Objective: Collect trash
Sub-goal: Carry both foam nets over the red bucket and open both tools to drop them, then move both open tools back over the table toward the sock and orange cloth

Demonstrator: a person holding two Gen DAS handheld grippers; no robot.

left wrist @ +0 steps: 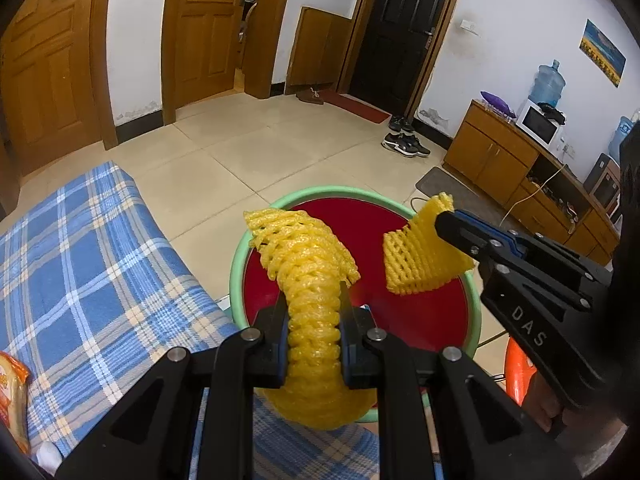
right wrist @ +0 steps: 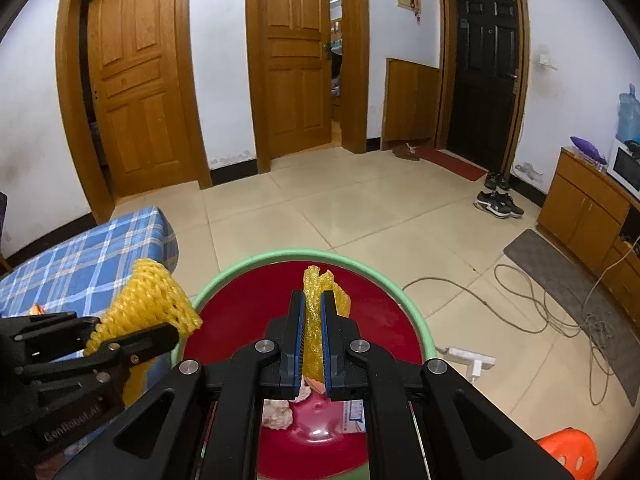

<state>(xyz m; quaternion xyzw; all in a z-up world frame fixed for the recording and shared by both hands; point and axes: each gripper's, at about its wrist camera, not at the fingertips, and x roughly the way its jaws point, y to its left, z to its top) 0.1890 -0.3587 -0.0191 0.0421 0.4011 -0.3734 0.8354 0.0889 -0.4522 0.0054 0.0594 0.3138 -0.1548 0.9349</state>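
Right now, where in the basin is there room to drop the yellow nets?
The basin's far half, under both nets, is bare red. Its near end, below the right gripper, already holds scraps.

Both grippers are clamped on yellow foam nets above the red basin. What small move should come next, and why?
Probably open both grippers. The left gripper pinches one yellow foam net and the right gripper pinches the other foam net, both over the green-rimmed basin already holding scraps.
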